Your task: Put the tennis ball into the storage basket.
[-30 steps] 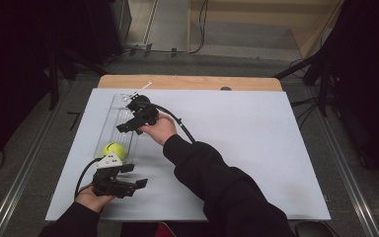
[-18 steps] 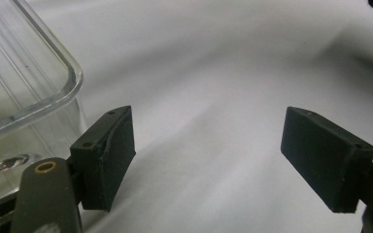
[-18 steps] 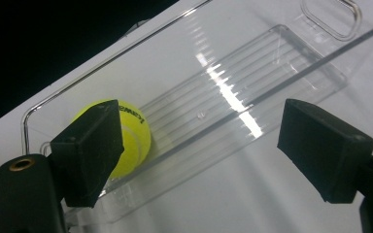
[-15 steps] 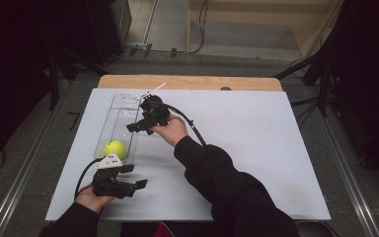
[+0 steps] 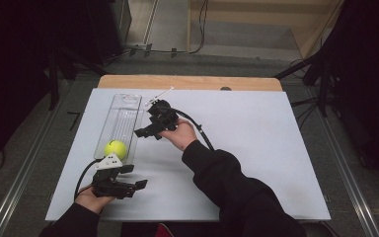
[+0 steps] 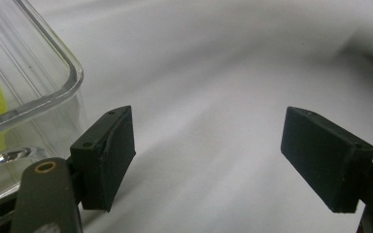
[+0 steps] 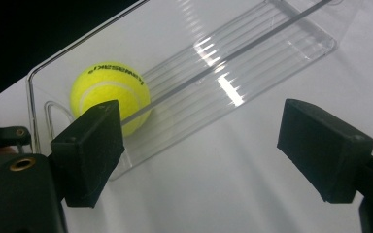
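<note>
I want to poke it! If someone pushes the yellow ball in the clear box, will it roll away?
Probably yes. The ball is round and lies loose at one end of the long clear box, so a nudge would likely send it along the ribbed floor. The walls should stop it escaping. It looks fuzzy, so probably not slippery to grab.

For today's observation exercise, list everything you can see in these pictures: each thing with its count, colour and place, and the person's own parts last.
Round fuzzy tennis ball: one, yellow-green, inside the tray at its near end.
Long clear plastic tray: one, transparent, on the left part of the board.
Flat white board: one, white, covering the table.
Wooden table edge: one, light brown, beyond the board.
Left gripper: one, black, jaws open and empty, near the front left beside the tray.
Right gripper: one, black, jaws open and empty, just right of the tray.
Sleeves: two, black, entering from the bottom.
</note>
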A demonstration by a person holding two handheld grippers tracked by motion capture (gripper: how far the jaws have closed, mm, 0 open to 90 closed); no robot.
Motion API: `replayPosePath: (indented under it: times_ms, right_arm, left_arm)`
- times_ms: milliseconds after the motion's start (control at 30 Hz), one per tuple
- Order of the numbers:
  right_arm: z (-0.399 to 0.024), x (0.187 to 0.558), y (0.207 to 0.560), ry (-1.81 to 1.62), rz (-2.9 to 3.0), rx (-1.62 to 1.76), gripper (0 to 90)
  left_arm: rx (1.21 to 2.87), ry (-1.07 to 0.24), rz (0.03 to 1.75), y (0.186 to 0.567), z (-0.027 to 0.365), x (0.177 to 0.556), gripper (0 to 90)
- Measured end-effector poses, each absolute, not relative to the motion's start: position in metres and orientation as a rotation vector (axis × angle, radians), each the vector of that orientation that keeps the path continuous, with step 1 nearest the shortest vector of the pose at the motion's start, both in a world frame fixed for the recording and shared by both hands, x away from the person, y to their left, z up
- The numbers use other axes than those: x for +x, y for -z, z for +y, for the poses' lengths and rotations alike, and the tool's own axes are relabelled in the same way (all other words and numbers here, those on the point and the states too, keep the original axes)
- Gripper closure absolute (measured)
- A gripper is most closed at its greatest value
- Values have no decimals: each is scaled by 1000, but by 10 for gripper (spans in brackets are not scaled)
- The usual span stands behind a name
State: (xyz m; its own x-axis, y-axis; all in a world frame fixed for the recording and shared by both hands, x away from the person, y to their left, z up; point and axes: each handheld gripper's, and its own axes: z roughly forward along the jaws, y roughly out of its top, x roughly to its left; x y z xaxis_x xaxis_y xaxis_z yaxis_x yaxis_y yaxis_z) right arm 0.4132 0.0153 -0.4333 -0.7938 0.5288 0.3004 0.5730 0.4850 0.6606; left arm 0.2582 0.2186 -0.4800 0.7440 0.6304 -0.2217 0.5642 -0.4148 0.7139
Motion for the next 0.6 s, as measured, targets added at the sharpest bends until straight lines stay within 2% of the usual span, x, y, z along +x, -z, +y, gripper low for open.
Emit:
replayPosePath:
  times_ms: [600]
  right_arm:
    - [-9,400,437,1196,-2663,-978,152]
  left_arm:
    - [2118,-106,894,481,218,259,204]
